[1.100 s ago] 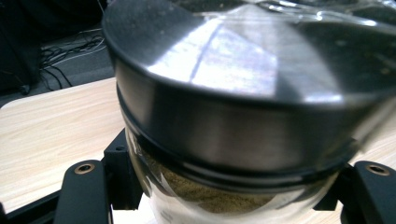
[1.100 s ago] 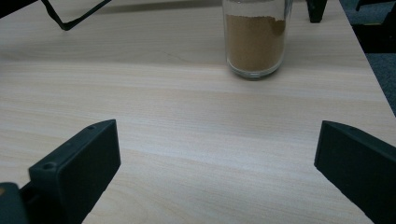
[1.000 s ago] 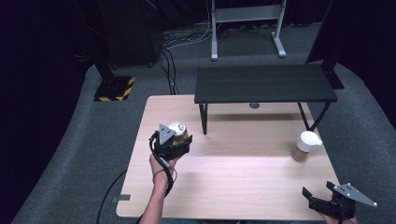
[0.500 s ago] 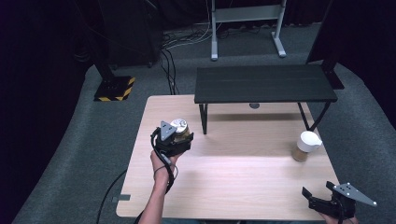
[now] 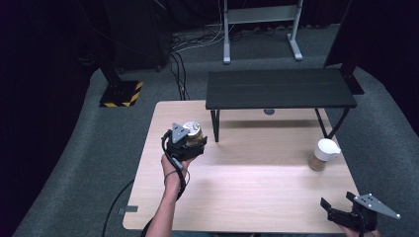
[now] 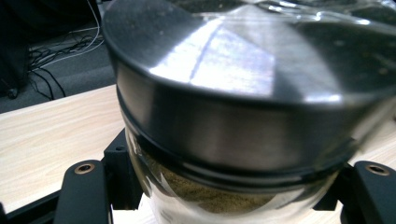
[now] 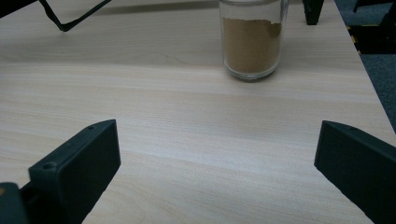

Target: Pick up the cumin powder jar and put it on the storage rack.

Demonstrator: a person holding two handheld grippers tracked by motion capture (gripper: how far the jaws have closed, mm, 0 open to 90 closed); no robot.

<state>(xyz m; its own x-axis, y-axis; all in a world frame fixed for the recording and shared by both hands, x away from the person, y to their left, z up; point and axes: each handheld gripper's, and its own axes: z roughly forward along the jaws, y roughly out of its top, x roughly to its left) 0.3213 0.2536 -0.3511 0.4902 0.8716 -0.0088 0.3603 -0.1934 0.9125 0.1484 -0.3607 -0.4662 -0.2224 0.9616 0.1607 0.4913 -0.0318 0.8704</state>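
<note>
My left gripper (image 5: 190, 140) is shut on a glass jar with a shiny metal lid (image 5: 191, 130), held just above the table's left part. In the left gripper view the jar (image 6: 243, 116) looms very close, with brown powder at its base between the two black jaws. A second glass jar with a white lid (image 5: 323, 154) stands on the table at the right; its brown powder (image 7: 252, 42) lies straight ahead of my right gripper. My right gripper (image 5: 338, 210) rests near the table's front right corner, jaws wide open and empty (image 7: 217, 163).
A low black shelf (image 5: 279, 89) on thin legs stands across the back half of the light wooden table (image 5: 247, 192). Cables, a yellow-and-black striped base (image 5: 120, 94) and a metal stand lie on the grey floor beyond.
The left gripper with its jar has drifted slightly to the right. The right gripper has stayed in place.
</note>
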